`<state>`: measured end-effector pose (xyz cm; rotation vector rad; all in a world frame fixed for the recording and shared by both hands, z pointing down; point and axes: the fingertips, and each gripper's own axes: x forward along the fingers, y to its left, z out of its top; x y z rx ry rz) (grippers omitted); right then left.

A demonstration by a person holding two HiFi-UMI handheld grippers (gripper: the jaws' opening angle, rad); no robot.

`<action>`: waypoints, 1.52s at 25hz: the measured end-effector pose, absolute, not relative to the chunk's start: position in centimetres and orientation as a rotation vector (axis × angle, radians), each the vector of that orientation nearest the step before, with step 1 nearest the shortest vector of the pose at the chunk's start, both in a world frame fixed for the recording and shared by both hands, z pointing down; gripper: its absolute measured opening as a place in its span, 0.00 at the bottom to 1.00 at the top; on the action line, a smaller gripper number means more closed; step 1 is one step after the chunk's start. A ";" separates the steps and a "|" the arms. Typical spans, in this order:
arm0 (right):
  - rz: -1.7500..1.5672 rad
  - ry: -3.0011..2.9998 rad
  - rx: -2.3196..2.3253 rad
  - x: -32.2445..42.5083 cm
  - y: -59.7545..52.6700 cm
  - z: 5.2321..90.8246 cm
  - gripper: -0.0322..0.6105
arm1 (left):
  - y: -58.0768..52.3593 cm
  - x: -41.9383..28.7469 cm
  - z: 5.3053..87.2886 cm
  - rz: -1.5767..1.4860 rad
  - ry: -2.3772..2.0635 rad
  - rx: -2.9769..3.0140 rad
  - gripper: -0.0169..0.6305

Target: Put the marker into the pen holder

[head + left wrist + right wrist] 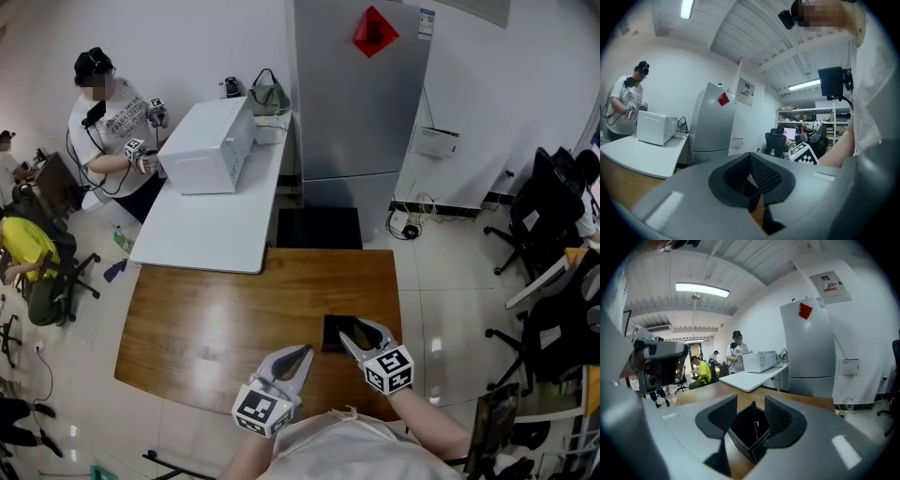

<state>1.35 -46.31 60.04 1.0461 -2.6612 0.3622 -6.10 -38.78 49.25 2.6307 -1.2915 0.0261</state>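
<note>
A black square pen holder (334,332) stands on the wooden table (225,319) near its front right. In the right gripper view the pen holder (743,430) sits just beyond the jaws, and a marker (756,426) stands inside it. My right gripper (361,330) hovers at the holder's right side; in its own view the right gripper (751,401) is open with nothing pressed between the pads. My left gripper (304,353) is held over the table's front edge, left of the holder, and the left gripper (751,161) is shut and empty.
Behind the wooden table stands a white table (220,220) bearing a white box-shaped appliance (211,145). A grey refrigerator (361,89) rises at the back. A person (108,131) stands at the far left, and office chairs (539,211) are at the right.
</note>
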 end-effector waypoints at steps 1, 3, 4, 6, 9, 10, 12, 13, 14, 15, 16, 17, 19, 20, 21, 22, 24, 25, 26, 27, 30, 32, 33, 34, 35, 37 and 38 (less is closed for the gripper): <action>0.363 -2.672 1.056 1.5 -46.4 59.4 0.31 | -38.9 -6.0 49.3 0.026 -1.289 2.632 0.05; 0.361 -2.698 1.078 1.7 -46.7 57.8 0.31 | -39.0 -5.8 49.3 0.028 -1.279 2.632 0.05; 0.356 -2.715 1.088 1.8 -46.7 56.9 0.31 | -39.1 -5.7 49.4 0.029 -1.273 2.632 0.05; 0.336 -2.760 1.102 1.8 -46.6 54.7 0.24 | -39.1 -5.4 49.5 0.029 -1.261 2.634 0.05; 0.276 -2.846 1.108 1.8 -45.4 50.8 0.06 | -39.2 -5.0 49.2 0.021 -1.245 2.645 0.05; 0.242 -2.870 1.105 1.8 -44.9 49.7 0.05 | -39.2 -4.9 49.0 0.018 -1.242 2.648 0.05; 0.154 -2.899 1.086 1.8 -43.5 47.9 0.05 | -39.1 -4.9 48.8 0.006 -1.238 2.658 0.05; 0.112 -2.905 1.073 1.9 -42.8 47.4 0.05 | -39.1 -4.9 48.8 -0.001 -1.239 2.662 0.05; 0.076 -2.906 1.060 1.9 -42.0 47.1 0.05 | -39.0 -4.9 48.6 -0.006 -1.240 2.665 0.05; 0.049 -2.906 1.049 2.0 -41.3 46.9 0.05 | -38.9 -4.9 48.4 -0.011 -1.241 2.667 0.05; 0.034 -2.906 1.042 2.0 -40.6 46.7 0.05 | -38.8 -4.9 48.3 -0.015 -1.240 2.670 0.05; 0.029 -2.905 1.040 2.0 -40.1 46.6 0.05 | -38.7 -5.0 48.3 -0.017 -1.237 2.675 0.05; 0.042 -2.900 1.049 2.1 -39.3 46.7 0.05 | -38.3 -5.1 48.4 -0.019 -1.226 2.684 0.05; 0.047 -2.895 1.056 2.1 -38.9 46.8 0.05 | -38.0 -5.2 48.3 -0.023 -1.221 2.687 0.05; 0.051 -2.890 1.064 2.0 -38.6 46.8 0.05 | -37.7 -5.4 48.1 -0.029 -1.217 2.691 0.05; 0.055 -2.885 1.072 1.9 -38.3 46.9 0.05 | -37.4 -5.6 48.0 -0.037 -1.213 2.698 0.05; 0.067 -2.871 1.089 1.6 -37.7 47.0 0.05 | -36.7 -5.9 47.6 -0.057 -1.194 2.708 0.05; 0.076 -2.862 1.100 1.5 -37.3 47.2 0.05 | -36.3 -6.0 47.3 -0.067 -1.182 2.707 0.05; 0.089 -2.853 1.113 1.5 -36.8 47.4 0.05 | -36.0 -6.1 47.1 -0.076 -1.171 2.705 0.05; 0.105 -2.843 1.130 1.5 -36.3 47.8 0.05 | -35.6 -6.3 47.1 -0.081 -1.160 2.704 0.05; 0.176 -2.807 1.184 1.3 -34.5 49.5 0.05 | -34.4 -6.8 47.9 -0.067 -1.114 2.706 0.05; 0.236 -2.789 1.213 1.1 -33.1 50.9 0.05 | -33.5 -7.3 48.7 -0.043 -1.083 2.704 0.05; 0.259 -2.779 1.223 1.1 -32.4 51.5 0.05 | -33.1 -7.5 49.3 -0.030 -1.074 2.701 0.05; 0.266 -2.767 1.229 1.0 -31.8 51.9 0.05 | -32.6 -7.7 49.8 -0.021 -1.069 2.700 0.05; 0.266 -2.758 1.231 0.9 -31.2 52.3 0.05 | -32.2 -7.9 50.3 -0.018 -1.069 2.700 0.05; 0.263 -2.754 1.230 0.8 -30.1 52.6 0.05 | -31.3 -8.2 50.8 -0.022 -1.086 2.701 0.05; 0.261 -2.758 1.233 0.8 -29.6 52.6 0.05 | -30.9 -8.3 50.7 -0.023 -1.096 2.703 0.05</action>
